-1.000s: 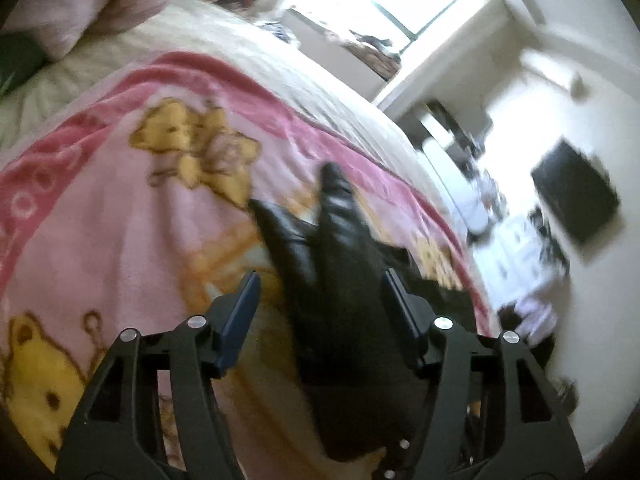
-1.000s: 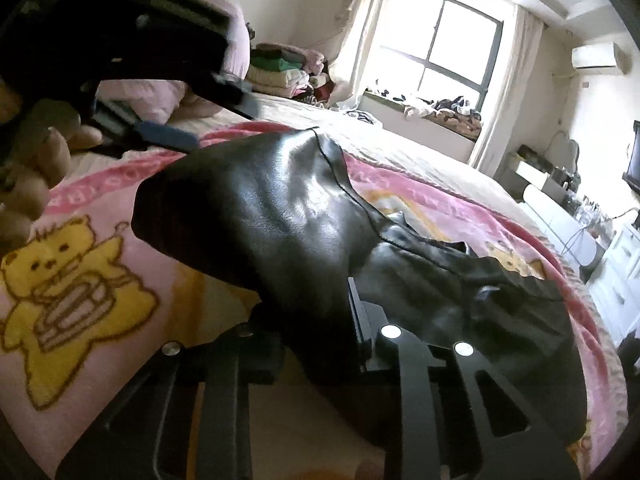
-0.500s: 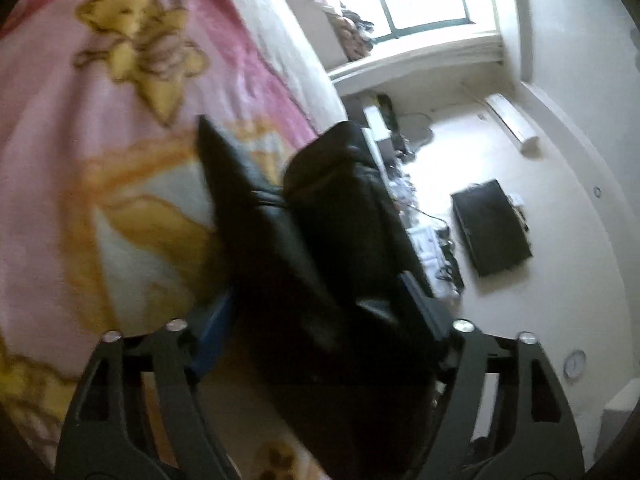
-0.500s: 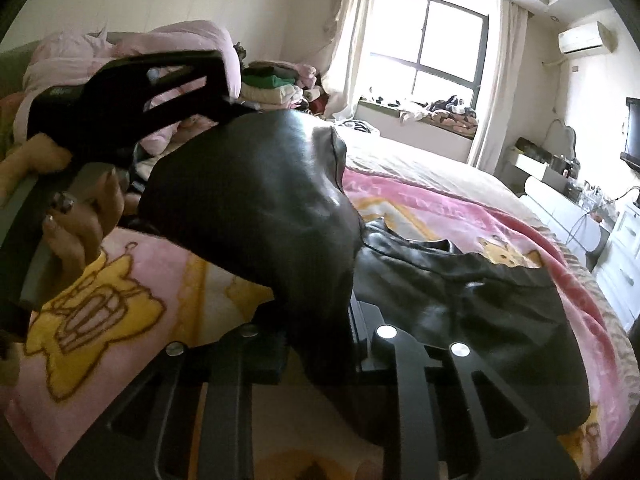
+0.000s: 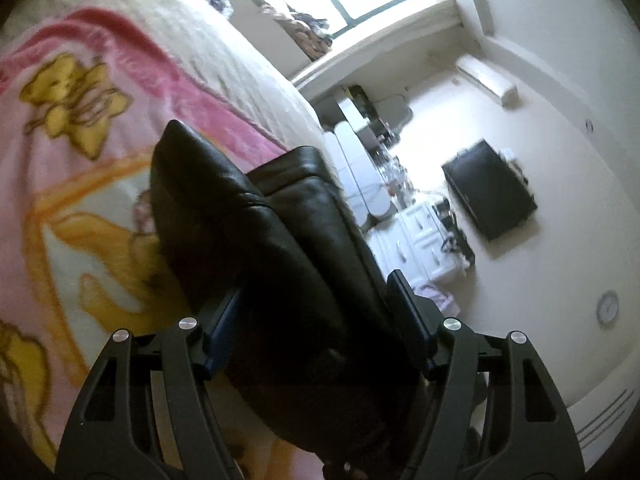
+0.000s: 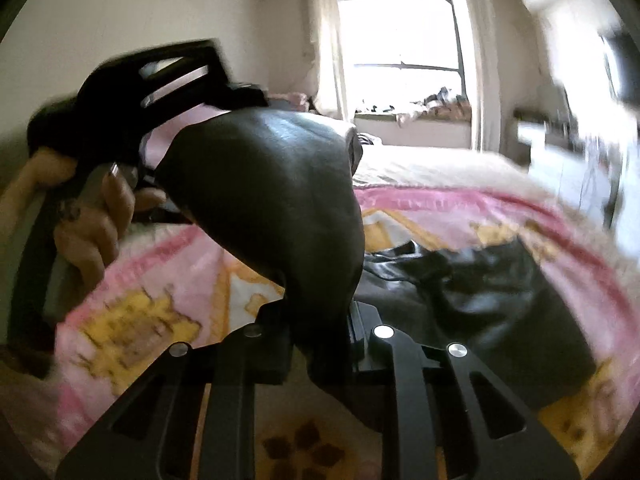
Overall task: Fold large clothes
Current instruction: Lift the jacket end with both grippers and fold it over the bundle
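A black leather garment (image 5: 280, 248) lies partly on a pink cartoon blanket (image 5: 80, 128) on a bed. My left gripper (image 5: 316, 320) has a thick fold of it between its jaws, lifted above the blanket; the jaws stand fairly wide around the bundle. My right gripper (image 6: 320, 336) is shut on another part of the garment (image 6: 280, 200), which arches up between the two grippers. The left gripper (image 6: 160, 92) and the hand holding it show at the left of the right wrist view. The rest of the garment (image 6: 480, 292) lies flat on the blanket to the right.
The bed's cream cover (image 6: 420, 168) runs toward a bright window (image 6: 400, 48) with a cluttered sill. White drawers (image 5: 416, 240), a black wall screen (image 5: 488, 188) and an air conditioner (image 5: 486, 80) are beyond the bed's far side.
Both grippers have lifted the held part of the garment higher off the blanket and carried it over toward the flat part. The left gripper has closed in around a thicker fold.
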`<state>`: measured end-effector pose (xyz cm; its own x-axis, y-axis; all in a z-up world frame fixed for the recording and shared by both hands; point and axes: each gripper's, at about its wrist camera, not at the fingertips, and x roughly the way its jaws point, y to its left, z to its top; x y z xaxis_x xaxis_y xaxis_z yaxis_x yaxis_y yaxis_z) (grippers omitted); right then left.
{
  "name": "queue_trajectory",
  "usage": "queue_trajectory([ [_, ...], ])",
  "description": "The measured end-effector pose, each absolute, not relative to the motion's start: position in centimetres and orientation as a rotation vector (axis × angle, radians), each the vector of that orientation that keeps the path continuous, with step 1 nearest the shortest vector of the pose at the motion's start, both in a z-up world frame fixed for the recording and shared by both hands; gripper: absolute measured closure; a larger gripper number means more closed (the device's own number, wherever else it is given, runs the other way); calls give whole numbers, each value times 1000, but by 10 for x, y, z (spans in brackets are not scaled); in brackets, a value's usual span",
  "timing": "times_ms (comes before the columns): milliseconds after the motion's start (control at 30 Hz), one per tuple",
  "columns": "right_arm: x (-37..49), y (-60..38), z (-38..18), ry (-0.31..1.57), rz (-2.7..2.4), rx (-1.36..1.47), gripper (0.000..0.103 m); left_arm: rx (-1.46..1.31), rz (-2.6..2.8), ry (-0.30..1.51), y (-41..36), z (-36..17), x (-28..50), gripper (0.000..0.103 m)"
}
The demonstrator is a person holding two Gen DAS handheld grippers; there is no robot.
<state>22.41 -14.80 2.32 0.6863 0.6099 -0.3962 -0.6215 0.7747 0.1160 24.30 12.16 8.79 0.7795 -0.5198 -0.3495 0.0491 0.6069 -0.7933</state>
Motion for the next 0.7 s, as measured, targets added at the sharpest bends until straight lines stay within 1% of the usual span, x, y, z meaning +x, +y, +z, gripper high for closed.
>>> queue_trajectory([
  [200,242,-222,23,496,689,249,85,-729,-398,653,41,112,274,43],
  [433,269,-309,-6,599,657,559,85,-657,-483,736,-37,103,312,43],
  [533,280,-339,-30,683,638,715,85,-635,-462,746,-44,94,309,42],
  [600,283,-356,-49,750,636,831,85,-591,-391,765,-38,85,303,39],
  [633,284,-360,-56,776,634,869,85,-552,-319,782,-31,76,297,36],
  [700,285,-365,-70,831,632,942,85,-514,-228,808,-16,56,288,35],
])
